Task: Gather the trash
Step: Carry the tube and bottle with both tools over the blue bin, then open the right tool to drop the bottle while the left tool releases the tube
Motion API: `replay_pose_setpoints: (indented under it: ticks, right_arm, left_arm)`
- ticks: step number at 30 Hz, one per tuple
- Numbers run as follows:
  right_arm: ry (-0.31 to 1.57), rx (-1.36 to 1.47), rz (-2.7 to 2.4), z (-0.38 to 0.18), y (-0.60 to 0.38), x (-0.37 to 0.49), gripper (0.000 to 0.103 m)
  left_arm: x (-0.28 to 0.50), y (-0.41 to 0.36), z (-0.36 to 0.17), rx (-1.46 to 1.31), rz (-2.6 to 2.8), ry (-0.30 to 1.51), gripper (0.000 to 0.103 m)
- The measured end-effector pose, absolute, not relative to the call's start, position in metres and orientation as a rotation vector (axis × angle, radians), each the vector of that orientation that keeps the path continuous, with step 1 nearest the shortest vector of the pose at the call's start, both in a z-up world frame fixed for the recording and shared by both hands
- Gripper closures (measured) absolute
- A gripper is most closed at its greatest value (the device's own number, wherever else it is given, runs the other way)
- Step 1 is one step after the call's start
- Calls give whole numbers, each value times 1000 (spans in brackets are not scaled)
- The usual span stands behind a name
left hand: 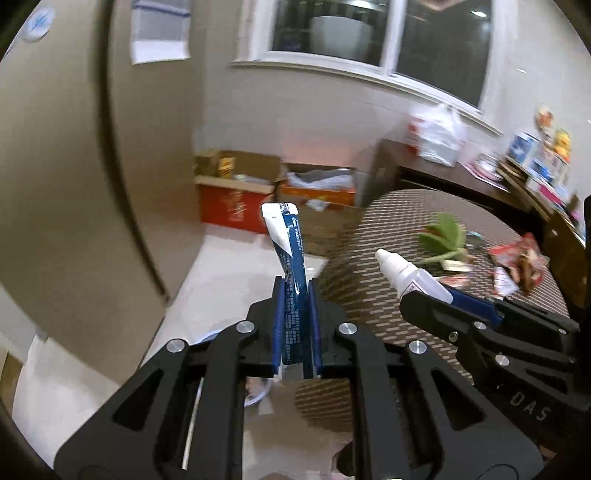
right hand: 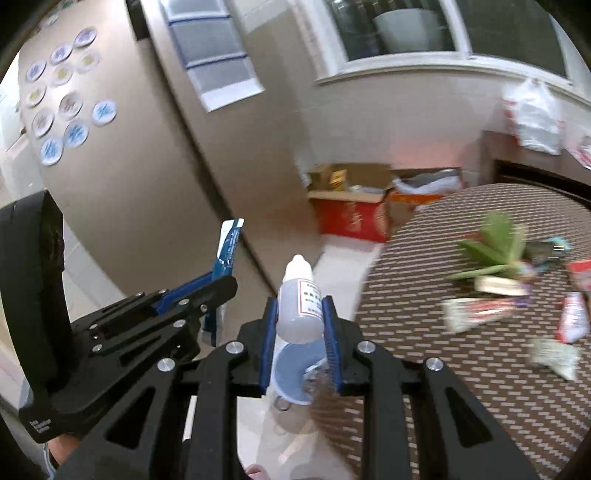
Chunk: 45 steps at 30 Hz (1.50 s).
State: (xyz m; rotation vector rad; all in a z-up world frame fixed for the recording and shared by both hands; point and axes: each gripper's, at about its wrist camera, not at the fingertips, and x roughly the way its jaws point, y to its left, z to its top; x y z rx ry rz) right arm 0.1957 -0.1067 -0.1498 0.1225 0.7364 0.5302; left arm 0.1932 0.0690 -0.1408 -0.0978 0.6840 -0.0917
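Trash rode in both: left hand-held gripper [left hand: 295, 295] pinched a blue-and-white foil sachet [left hand: 286, 240], right hand-held gripper [right hand: 300, 314] pinched a white plastic dropper bottle [right hand: 300, 299]; best kept squeezed till over the pale-blue bin [right hand: 295, 373] at six o'clock.

A red cardboard box [right hand: 351, 218] sits open on the floor by the wall. An orange box [left hand: 317, 194] is just beside it. The window [left hand: 373, 33] is high above them. Round plates [right hand: 75, 133] hang on the brown wall, far to the left of the red box.

Beige wall [left hand: 295, 110], dark window [left hand: 443, 48]
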Motion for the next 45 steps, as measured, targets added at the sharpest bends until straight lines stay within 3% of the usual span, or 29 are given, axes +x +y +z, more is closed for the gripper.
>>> replay_pose_setpoints:
  ticks: [7,17,26,40,42,44,45]
  right_arm:
    - [803,71,611,-177,-25,219,79]
    - [819,20,575,-224,40,263,78]
    - [823,17,524,-236,35,269,69]
    - [726,80,433,-206,-10,266,57]
    - [720,93,428,-204,-15,268,57]
    - [715,103,424,-203,-20,269,57]
    - [714,106,421,-202,-23,270,57]
  left_arm:
    - [204,148,-174,-171,46,747,90]
    - [231,195,-219,-198,142,829,90]
    - [245,201,-240,-197,139,866,90]
    - [277,178,-245,-158,110,902,90]
    - [283,175,-243,-163,120,902,87]
    - [287,175,-242,-174,127,914,76]
    - [289,175,-241,-177,136,916,51]
